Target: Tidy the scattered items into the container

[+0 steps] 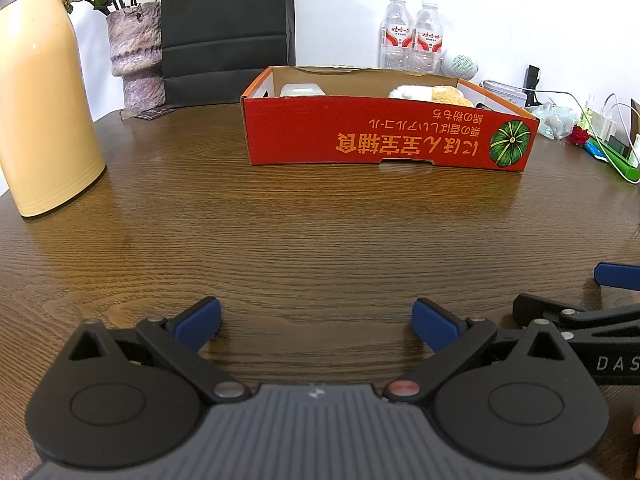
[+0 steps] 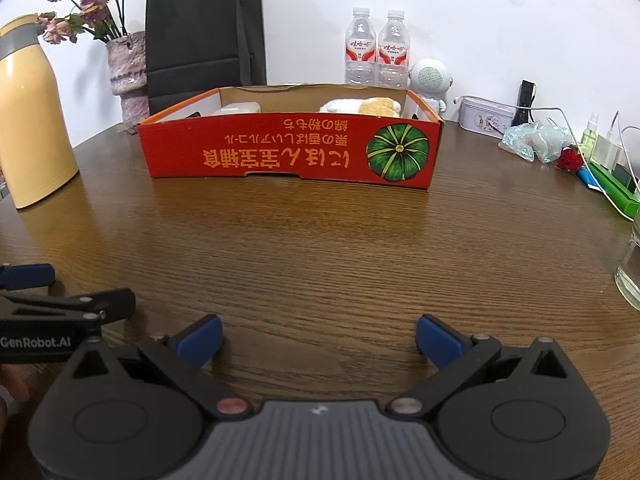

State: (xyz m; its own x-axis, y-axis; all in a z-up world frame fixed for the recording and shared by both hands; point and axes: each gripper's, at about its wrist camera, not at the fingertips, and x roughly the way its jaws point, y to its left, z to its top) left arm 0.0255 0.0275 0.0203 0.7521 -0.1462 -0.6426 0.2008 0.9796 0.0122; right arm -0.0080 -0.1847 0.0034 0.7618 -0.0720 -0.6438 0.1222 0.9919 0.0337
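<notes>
Red box well ahead of both grippers | left gripper, right gripper: jaws apart, empty | right wrist view only: glass

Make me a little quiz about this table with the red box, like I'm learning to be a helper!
1. True or false: both grippers are holding something.
2. What sits inside the red box at its right end? A) a fluffy white and tan toy B) a water bottle C) a flower
3. Fill in: the tall yellow flask stands to the ___ of the box.

Key:
1. False. The left gripper and right gripper both have their fingers apart with nothing between.
2. A, the fluffy toy.
3. Left.
</notes>
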